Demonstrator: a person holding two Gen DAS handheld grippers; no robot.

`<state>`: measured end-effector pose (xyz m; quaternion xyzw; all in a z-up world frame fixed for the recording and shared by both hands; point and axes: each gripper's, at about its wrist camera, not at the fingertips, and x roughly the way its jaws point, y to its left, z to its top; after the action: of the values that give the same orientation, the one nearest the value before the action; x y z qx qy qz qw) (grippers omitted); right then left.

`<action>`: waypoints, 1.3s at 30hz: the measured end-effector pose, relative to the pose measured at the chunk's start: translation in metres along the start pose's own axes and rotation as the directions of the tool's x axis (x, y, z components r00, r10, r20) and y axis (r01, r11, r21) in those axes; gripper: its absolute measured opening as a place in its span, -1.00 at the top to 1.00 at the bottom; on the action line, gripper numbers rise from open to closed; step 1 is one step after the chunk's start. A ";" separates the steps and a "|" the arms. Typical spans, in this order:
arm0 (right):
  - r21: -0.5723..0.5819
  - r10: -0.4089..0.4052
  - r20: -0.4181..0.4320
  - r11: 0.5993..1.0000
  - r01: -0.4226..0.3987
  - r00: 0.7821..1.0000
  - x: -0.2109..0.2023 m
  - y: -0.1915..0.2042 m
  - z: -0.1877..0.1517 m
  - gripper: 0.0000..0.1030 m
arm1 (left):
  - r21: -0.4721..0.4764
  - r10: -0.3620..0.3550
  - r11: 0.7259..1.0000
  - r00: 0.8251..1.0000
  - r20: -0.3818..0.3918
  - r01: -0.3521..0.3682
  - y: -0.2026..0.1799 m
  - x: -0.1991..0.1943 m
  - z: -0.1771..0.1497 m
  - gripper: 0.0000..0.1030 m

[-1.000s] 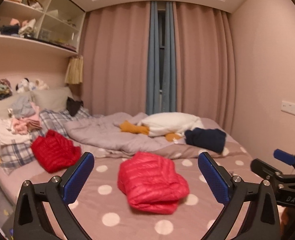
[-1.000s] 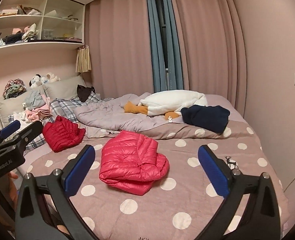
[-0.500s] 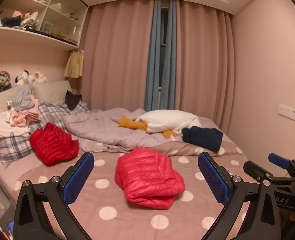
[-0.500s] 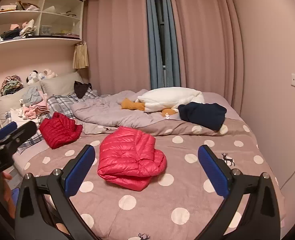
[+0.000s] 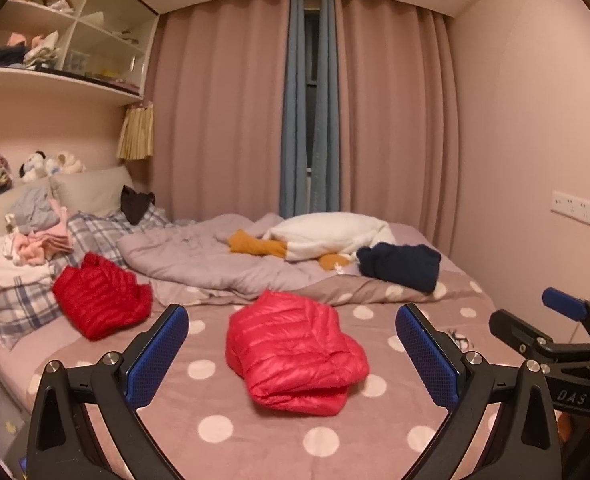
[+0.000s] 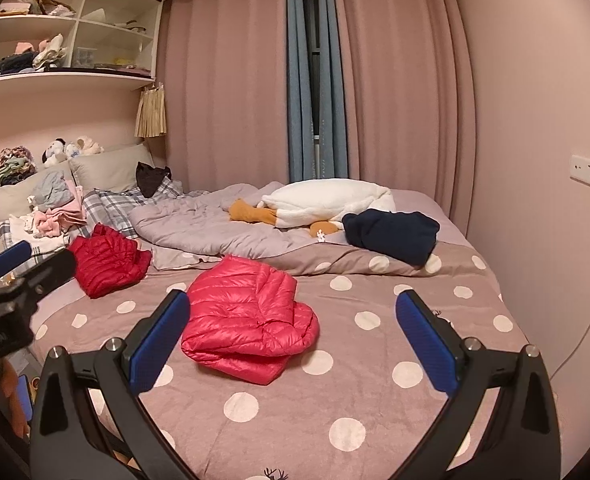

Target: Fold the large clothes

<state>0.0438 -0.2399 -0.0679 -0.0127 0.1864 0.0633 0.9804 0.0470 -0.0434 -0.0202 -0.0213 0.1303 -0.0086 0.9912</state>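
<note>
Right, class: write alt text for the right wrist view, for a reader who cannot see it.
A folded pink puffer jacket lies on a polka-dot bed, ahead of the open, empty right gripper. A red jacket sits further left, and the left gripper enters at the left edge.

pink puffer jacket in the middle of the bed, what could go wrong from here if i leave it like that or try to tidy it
The pink puffer jacket lies in a loose, uneven bundle; slick quilted fabric like that may spring open. Both grippers, left gripper and right gripper, are open and clear of it, so a one-sided grab could drag the fold apart. The red jacket sits near the bed's edge and might slide off.
</note>
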 end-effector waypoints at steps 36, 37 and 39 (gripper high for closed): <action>0.017 -0.040 -0.047 0.999 0.041 0.998 0.029 -0.008 0.001 -1.00 | -0.054 0.026 0.998 0.999 -0.048 -0.029 0.008 0.031 0.002 -0.99; 0.017 -0.042 -0.047 0.999 0.043 0.998 0.030 -0.008 0.001 -1.00 | -0.058 0.030 0.998 0.998 -0.048 -0.033 0.008 0.032 0.002 -0.99; 0.021 -0.042 -0.047 0.999 0.043 0.998 0.031 -0.009 0.001 -1.00 | -0.062 0.030 0.997 0.998 -0.057 -0.033 0.010 0.033 0.001 -0.99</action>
<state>0.0738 -0.2447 -0.0779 -0.0074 0.2096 0.0399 0.9769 0.0798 -0.0346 -0.0278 -0.0504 0.1588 0.0106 0.9860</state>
